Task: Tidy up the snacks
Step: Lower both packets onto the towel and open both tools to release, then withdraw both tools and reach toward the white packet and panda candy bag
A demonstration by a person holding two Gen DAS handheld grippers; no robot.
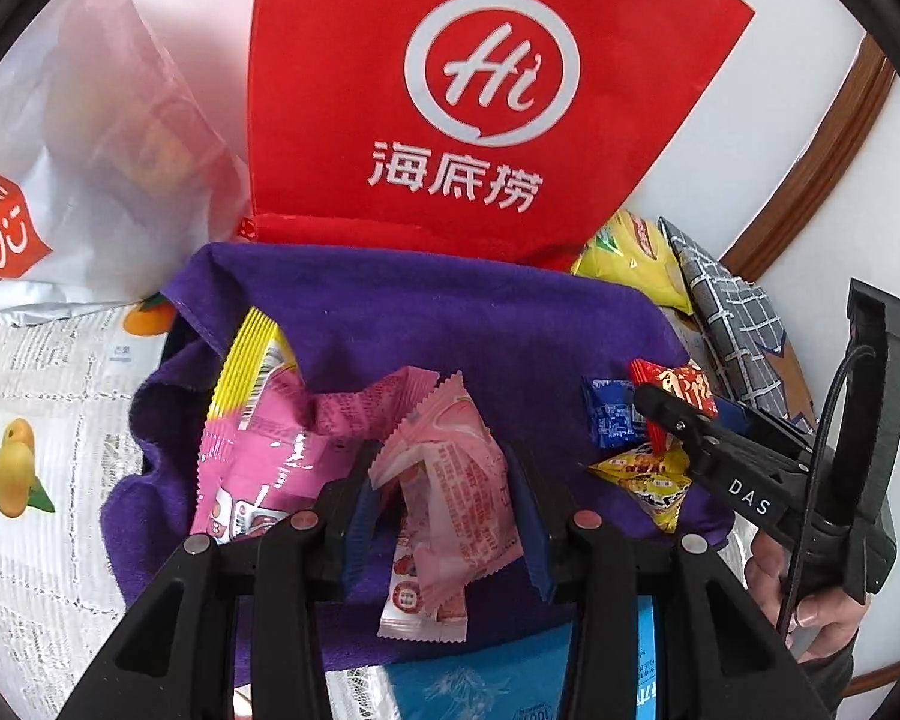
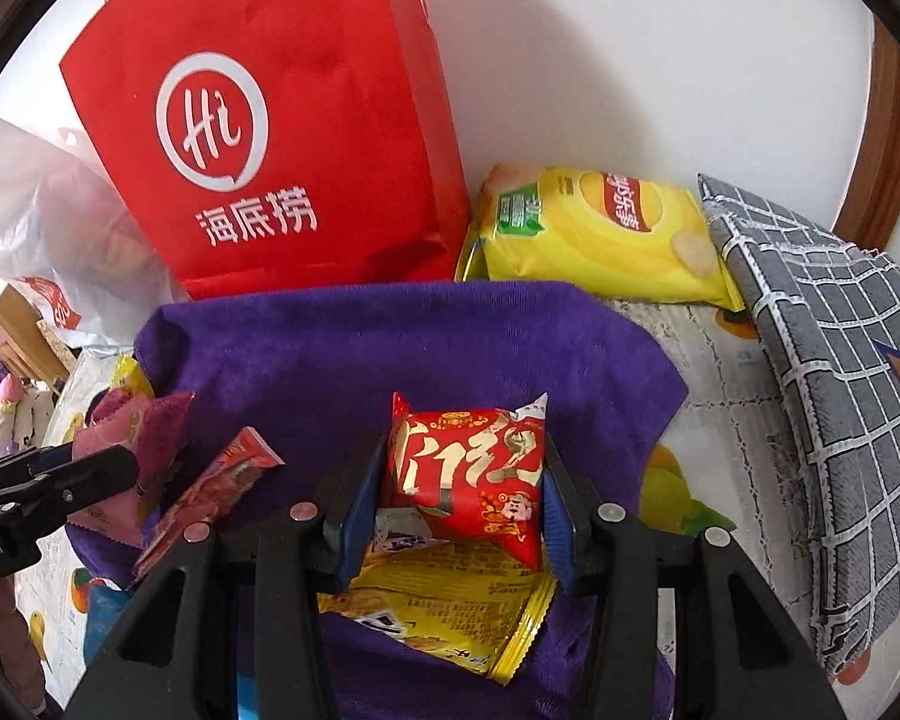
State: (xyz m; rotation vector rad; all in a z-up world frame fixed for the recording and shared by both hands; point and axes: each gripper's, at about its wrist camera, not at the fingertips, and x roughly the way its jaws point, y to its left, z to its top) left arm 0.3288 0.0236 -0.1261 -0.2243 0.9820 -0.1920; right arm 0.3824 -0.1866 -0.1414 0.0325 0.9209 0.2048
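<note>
Both grippers come loaded over a purple cloth point(image 2: 402, 348) spread on a fruit-print table cover point(image 1: 42, 420). At centre frame in the left wrist view, the left gripper point(image 1: 444, 480) clamps a pale pink snack packet point(image 1: 444, 468) between its blue pads, the wrapper's lower end dangling below the jaws. At centre of the right wrist view, the right gripper point(image 2: 459, 504) is closed on a small red snack packet point(image 2: 474, 462) with gold lettering, directly above a yellow packet point(image 2: 450, 606) lying on the cloth.

A bigger pink bag point(image 1: 252, 462) lies at the left of the cloth, and a blue sweet point(image 1: 609, 414) and a yellow sweet point(image 1: 648, 480) sit at right in the left wrist view. A red shopping bag point(image 2: 282, 120) stands against the wall in the upper half of both views, a yellow crisp bag point(image 2: 594, 234) just to its right.

Judging by the piles, pink wrappers are being gathered at left and mixed sweets at right. To do it well, each packet should be brought low over its own group before the jaws part, so the light wrapper settles flat rather than sliding off the cloth, and the two grippers should stay well apart
</note>
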